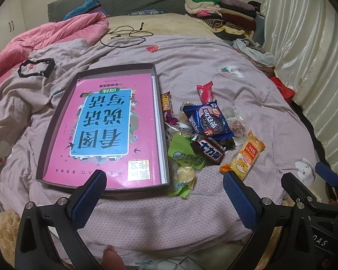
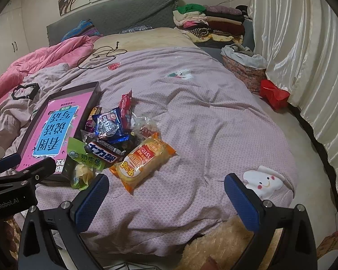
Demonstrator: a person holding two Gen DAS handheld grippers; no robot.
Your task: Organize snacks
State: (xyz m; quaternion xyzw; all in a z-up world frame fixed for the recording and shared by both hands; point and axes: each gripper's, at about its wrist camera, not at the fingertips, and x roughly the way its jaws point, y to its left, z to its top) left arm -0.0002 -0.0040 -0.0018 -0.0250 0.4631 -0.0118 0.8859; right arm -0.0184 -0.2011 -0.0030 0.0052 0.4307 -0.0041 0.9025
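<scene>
A shallow dark cardboard box point(image 1: 162, 121) lies on the quilted mauve bed cover point(image 1: 214, 67), holding one glossy pink book point(image 1: 110, 132) with Chinese title characters. Just right of the box sits a heap of crinkly snack wrappers: one blue cookie pack point(image 1: 208, 119), one orange bun packet point(image 2: 144, 160) reading "1512", one green pouch point(image 1: 186, 153). Left tongs point(image 1: 164, 196) and right tongs point(image 2: 166, 200) are both spread, empty, near the box's front edge.

Book point(image 1: 106, 132) inside box point(image 1: 44, 153) on bed point(image 1: 214, 63); snack pile point(image 1: 205, 132) just right of box; cable point(image 1: 126, 34) behind.
</scene>
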